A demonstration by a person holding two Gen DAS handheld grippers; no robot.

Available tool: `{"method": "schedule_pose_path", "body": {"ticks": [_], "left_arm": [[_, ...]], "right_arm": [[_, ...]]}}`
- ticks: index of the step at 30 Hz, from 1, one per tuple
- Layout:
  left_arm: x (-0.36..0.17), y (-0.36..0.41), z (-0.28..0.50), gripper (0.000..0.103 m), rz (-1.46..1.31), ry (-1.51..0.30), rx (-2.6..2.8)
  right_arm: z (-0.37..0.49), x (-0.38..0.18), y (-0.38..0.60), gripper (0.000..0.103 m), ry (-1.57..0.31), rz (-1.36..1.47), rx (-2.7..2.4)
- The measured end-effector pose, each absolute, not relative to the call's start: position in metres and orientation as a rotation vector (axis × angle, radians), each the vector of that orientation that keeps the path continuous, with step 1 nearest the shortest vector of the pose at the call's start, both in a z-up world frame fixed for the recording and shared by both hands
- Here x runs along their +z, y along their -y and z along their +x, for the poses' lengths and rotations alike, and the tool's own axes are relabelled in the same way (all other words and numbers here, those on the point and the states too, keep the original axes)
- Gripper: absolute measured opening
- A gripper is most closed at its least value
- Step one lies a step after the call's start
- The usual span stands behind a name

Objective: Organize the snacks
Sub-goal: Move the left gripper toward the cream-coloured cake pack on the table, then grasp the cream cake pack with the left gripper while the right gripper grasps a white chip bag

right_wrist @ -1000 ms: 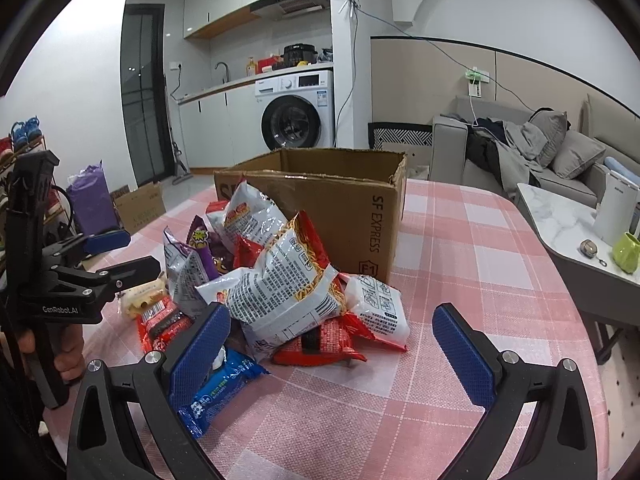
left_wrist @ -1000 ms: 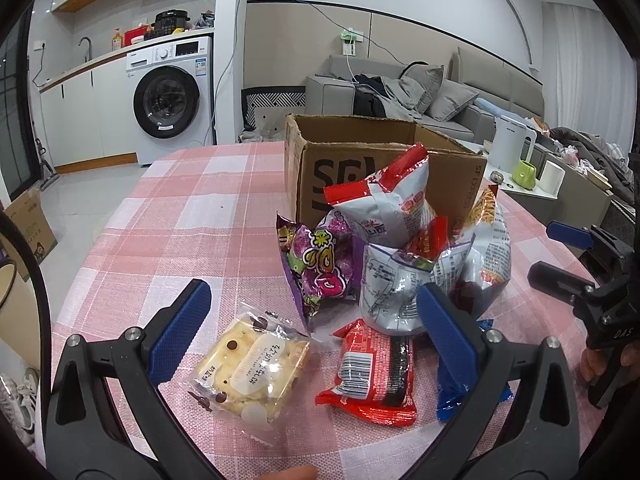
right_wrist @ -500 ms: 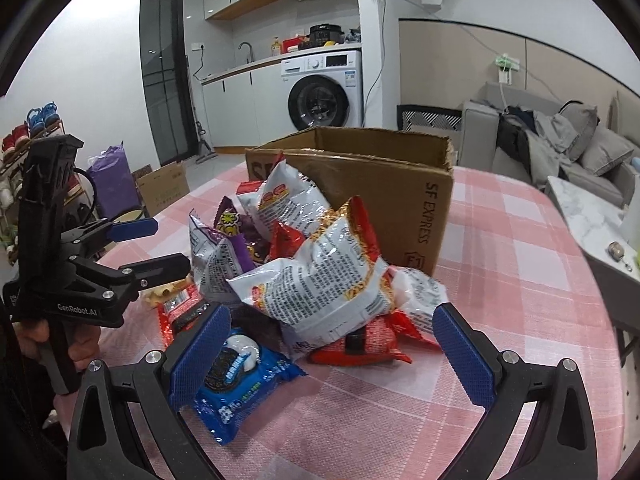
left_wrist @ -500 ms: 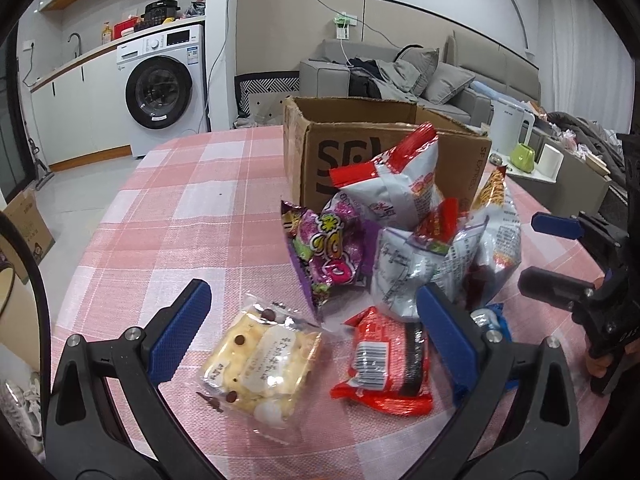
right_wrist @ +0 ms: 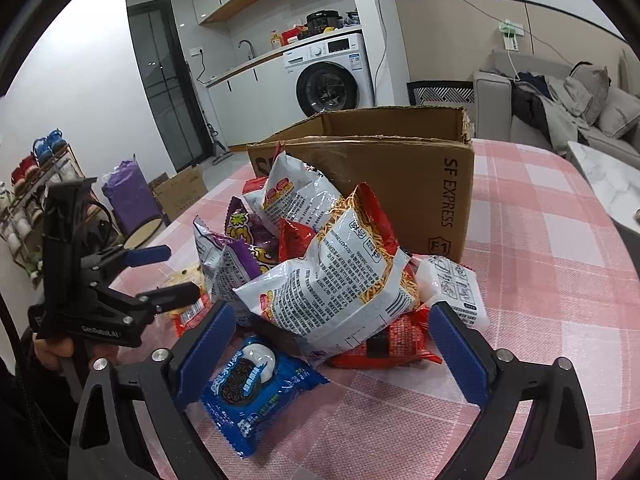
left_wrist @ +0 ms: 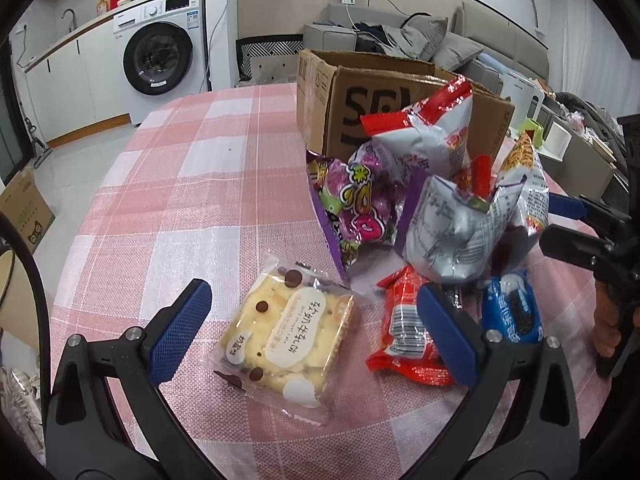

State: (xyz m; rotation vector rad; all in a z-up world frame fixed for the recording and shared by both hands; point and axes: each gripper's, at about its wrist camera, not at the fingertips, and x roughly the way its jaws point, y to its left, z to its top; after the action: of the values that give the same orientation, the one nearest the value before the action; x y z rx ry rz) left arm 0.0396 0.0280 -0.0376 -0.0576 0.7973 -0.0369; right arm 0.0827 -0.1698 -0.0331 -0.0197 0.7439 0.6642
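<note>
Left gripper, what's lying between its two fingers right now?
In the left wrist view, the yellow cookie packet lies flat on the checked tablecloth between the open left gripper fingers, untouched; the red packet sits by the right finger.

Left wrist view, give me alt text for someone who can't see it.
The open left gripper hovers over a clear-wrapped yellow cookie pack on a pink checked tablecloth. Beyond lie piled snack bags and an open cardboard box; the right gripper enters at right.
</note>
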Motion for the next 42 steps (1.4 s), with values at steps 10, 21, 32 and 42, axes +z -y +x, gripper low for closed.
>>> {"method": "schedule_pose_path", "body": {"ticks": [10, 21, 32, 42], "left_arm": [[-0.054, -0.045, 0.053, 0.102, -0.111, -0.855, -0.046], [-0.058, -0.057, 0.053, 0.096, -0.129, -0.884, -0.089], [-0.069, -0.062, 0.063, 0.089, -0.096, -0.93, -0.067], [-0.067, -0.05, 0.063, 0.059, -0.056, -0.909, -0.08]], "right_arm": [[0.092, -0.039, 0.165, 0.098, -0.764, -0.042, 0.652], [0.098, -0.047, 0.154, 0.098, -0.781, -0.123, 0.689], [0.106, -0.047, 0.141, 0.098, -0.771, -0.152, 0.702], [0.114, -0.042, 0.141, 0.094, -0.766, -0.138, 0.721]]}}
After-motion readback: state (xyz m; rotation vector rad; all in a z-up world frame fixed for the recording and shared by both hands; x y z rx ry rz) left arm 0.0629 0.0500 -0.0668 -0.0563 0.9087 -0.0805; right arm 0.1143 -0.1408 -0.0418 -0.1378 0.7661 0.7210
